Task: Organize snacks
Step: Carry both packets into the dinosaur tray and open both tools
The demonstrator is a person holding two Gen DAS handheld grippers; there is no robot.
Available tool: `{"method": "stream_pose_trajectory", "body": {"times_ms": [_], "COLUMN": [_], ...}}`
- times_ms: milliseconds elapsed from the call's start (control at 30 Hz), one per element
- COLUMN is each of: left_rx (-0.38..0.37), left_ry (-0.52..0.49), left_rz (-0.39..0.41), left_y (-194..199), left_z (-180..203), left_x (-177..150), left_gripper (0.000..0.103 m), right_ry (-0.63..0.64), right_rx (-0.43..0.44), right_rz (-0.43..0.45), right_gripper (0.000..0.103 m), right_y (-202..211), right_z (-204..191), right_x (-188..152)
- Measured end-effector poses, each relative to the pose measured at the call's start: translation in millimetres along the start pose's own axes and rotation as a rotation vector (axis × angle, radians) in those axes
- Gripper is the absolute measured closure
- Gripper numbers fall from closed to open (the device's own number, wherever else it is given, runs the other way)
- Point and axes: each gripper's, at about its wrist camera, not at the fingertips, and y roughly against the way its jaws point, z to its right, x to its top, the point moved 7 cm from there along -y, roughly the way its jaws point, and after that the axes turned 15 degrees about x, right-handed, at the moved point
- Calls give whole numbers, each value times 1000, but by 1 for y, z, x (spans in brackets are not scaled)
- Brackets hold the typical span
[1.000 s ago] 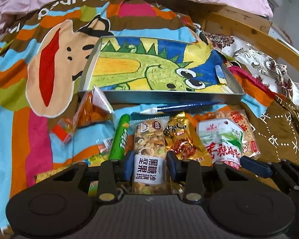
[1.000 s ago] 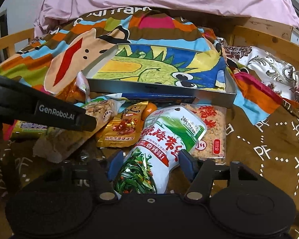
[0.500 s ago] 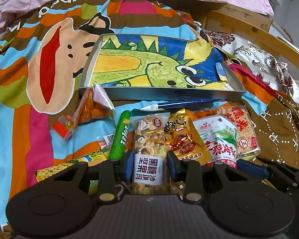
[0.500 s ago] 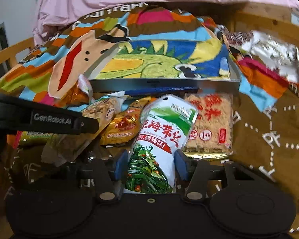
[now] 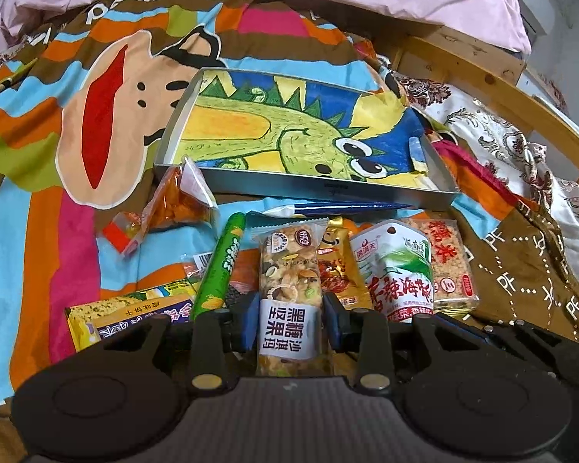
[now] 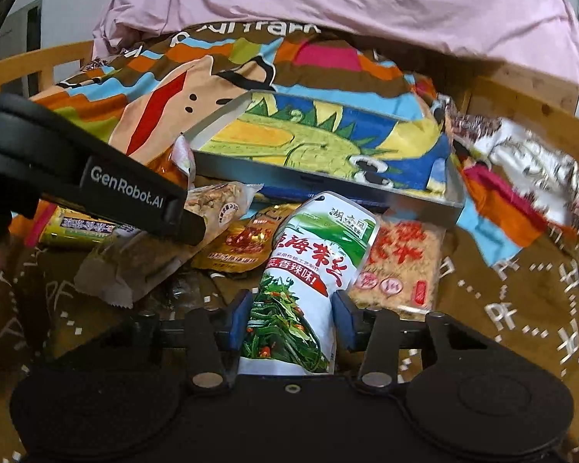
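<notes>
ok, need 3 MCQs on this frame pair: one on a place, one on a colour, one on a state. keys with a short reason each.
1. Where does the rice cracker pack lie relative to the seaweed pouch, in the right wrist view?
A. Left of it
B. Right of it
C. Inside the tray

2. What colour is the slim tube left of the nut bar?
A. Green
B. Red
C. White

3. What is between the left gripper's jaws?
A. Nothing
B. The gold sachet
C. The nut bar

Key: 1 B, it sits at the pouch's right side. 2 A, its wrapper is green. 3 C, both pads press the bar's sides.
</notes>
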Motion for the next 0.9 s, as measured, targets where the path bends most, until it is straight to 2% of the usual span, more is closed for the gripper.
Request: {"method": "stream_pose_trajectory", "body": {"times_ms": [433, 633, 767, 900], "left_rx": [-40, 2, 31, 40], "left_ry": [94, 128, 151, 205], "left_rz": [142, 212, 248, 280], "left_y": [25, 31, 30, 17], "left_z": [-7, -16, -24, -34], "left_x": [17, 29, 39, 65], "left_gripper": [65, 65, 65, 65], "right_ry": [158, 147, 195, 271], "right_rx": [-97, -94, -96, -120], "right_rz": [119, 204, 256, 311], "right_gripper": [56, 56, 56, 56], "right_y": [21, 30, 27, 7], "right_z": [1, 11, 21, 32], "right_x": [21, 51, 79, 112]}}
